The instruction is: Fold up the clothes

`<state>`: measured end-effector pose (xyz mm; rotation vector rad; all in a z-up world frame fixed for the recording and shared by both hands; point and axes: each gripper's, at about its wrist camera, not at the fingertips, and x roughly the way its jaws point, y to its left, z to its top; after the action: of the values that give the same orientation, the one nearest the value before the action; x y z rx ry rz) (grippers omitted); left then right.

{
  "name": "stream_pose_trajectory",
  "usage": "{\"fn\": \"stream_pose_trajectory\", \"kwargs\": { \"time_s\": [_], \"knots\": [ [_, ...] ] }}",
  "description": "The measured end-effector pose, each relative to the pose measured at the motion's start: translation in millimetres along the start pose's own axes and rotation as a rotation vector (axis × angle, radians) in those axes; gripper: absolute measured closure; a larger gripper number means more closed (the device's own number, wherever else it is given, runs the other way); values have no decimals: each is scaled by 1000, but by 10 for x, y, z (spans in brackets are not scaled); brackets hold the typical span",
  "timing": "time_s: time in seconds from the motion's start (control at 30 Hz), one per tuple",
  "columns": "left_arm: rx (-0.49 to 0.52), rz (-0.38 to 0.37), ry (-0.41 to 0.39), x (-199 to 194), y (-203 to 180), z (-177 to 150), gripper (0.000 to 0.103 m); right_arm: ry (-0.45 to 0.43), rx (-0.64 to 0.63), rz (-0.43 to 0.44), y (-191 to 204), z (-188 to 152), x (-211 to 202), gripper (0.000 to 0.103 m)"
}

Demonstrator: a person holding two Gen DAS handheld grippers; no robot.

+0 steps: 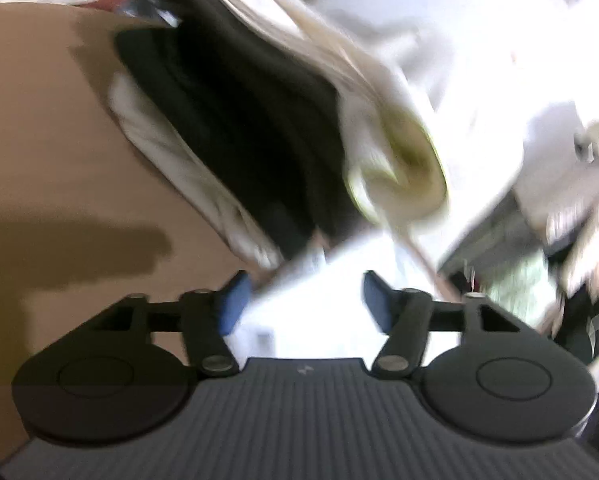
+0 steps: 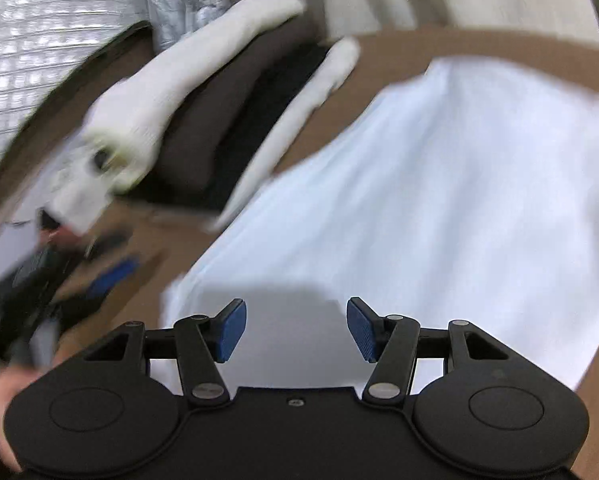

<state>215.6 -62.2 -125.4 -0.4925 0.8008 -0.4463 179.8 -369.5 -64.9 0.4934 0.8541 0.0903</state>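
A white garment [image 2: 439,184] lies spread flat on the brown table [image 2: 399,48] in the right wrist view. My right gripper [image 2: 296,330] is open and empty, just above the garment's near edge. My left gripper [image 1: 305,304] is open and empty, over a corner of the white garment [image 1: 319,312]. A stack of folded clothes, dark [image 1: 251,132] and cream [image 1: 171,152], lies beyond the left gripper. The same stack [image 2: 227,120] shows at the left in the right wrist view. Both views are blurred by motion.
The table's bare brown top [image 1: 39,120] fills the left of the left wrist view. A silvery quilted surface [image 2: 39,40] stands behind the table's far left. The other gripper and a hand [image 2: 39,280] show blurred at the left edge of the right wrist view.
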Motion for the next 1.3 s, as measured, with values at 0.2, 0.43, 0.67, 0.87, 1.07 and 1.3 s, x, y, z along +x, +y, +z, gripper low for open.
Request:
{"fn": "stream_pose_trajectory", "kwargs": {
  "time_s": [0.2,0.43,0.67,0.87,1.07,1.3],
  "knots": [
    [114,249,74,86,-197,-236,35,54,109,-37,-7,-492,-304,42],
    [-10,365,47,-421,-4,-160,37,83,156,-118,-336,-914,-707,38],
    [-35,148,190,-313,-126,-504,34,89,370,80,-629,-1226,-507,39],
    [-76,60,164,-258,-92,-484,27,56,389,158,-609,-1242,-282,40],
    [-300,-244,255,-86,218,-592,29,-31,351,222,-548,-1207,-410,91],
    [-564,-350,218,124,426,-703,26,-112,349,316,-471,-1071,-668,93]
  ]
}}
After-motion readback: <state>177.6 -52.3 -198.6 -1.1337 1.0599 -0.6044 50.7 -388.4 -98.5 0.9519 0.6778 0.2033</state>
